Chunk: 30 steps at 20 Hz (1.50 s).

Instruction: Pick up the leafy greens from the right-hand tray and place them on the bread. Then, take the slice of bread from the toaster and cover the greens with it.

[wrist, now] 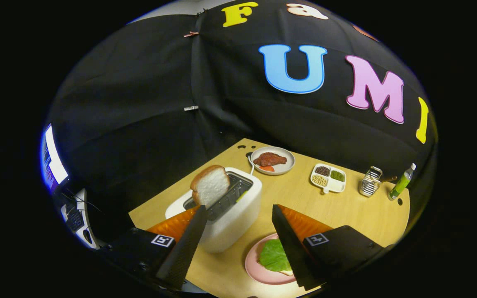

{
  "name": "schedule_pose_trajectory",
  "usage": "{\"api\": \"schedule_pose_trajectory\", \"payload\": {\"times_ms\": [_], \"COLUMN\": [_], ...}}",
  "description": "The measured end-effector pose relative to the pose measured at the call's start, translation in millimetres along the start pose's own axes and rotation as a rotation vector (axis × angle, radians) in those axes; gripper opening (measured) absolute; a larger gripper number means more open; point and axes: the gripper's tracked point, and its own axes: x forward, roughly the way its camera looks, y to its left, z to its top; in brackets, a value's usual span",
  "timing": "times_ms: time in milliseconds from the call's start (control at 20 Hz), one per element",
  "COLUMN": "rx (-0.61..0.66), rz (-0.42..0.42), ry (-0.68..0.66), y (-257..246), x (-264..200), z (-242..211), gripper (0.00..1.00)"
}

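- Second step in hand, by the look of it: greens [273, 255] already lying on a bread slice [287, 272] on the pink plate [253, 265], low between the fingers and partly hidden behind the right one.
- Claw [238, 212] spread wide, pinching nothing; left fingertip [199, 215] just below the toast, right fingertip [278, 213] well off to the other side.
- Toast [210, 185] standing tilted out of the toaster [238, 215] slot, just ahead of the left finger, not yet between the two fingers.
- Next move, as a judgement: shift left and forward to bring the toast between the fingers, close on its flat faces, lift straight out of the slot, then carry back to the plate and lay over the greens.
- Risk, probably: squashing the soft slice, or catching it on the slot's wire rack.
- Beyond the toaster: a pale plate [286, 167] holding a brown piece of meat [269, 159] and something orange-red beside it.
- Further right beyond the fingers: a white divided dish [328, 187] with dark, green and pale grains, one kind per compartment.
- Beyond that: a small wire basket [371, 182], contents not clear, and a green bottle [401, 182] upright near the table's edge.
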Motion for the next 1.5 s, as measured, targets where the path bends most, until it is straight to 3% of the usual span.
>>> {"api": "schedule_pose_trajectory", "payload": {"times_ms": [350, 850, 1000, 1300, 1500], "rx": [-0.017, -0.055, -0.07, -0.103, -0.173], "rz": [0.058, -0.025, -0.078, -0.142, -0.175], "ry": [0.007, 0.072, 0.089, 0.103, 0.106], "y": [52.7, 68.5, 66.3, 65.1, 56.8], "x": [40.4, 102.7, 115.1, 125.3, 120.9], "z": [14.6, 2.2, -0.4, -4.5, -8.3], "gripper": [0.99, 0.99, 0.95, 0.62, 0.28]}}
